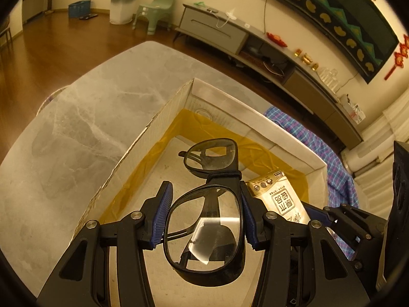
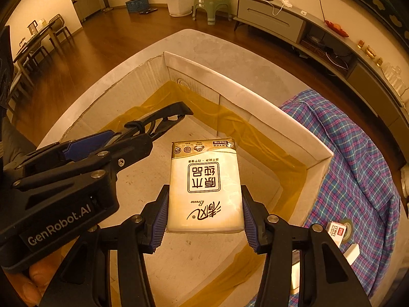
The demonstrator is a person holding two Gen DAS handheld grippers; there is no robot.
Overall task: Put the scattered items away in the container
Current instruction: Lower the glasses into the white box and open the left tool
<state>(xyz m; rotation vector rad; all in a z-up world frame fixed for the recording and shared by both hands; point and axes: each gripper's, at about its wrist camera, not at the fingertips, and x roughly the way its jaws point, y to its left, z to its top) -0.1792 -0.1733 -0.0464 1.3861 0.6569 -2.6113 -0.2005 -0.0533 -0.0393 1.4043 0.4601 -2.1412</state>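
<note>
Over the open cardboard box [image 2: 276,117], our left gripper [image 1: 204,215] is clamped on black glasses [image 1: 204,230]; to its right, our right gripper [image 2: 204,217] pinches a tissue pack [image 2: 204,186]. Farther right, plaid cloth [image 2: 358,166] covers the grey marble table [image 1: 76,133].

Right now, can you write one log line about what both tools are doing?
left tool: shut on glasses | right tool: shut on tissue pack | both over cardboard box | nothing released yet

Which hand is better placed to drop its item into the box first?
Either, marginally the right: its gripper holds the tissue pack over bare box floor, while the left gripper holds glasses beside it.
</note>
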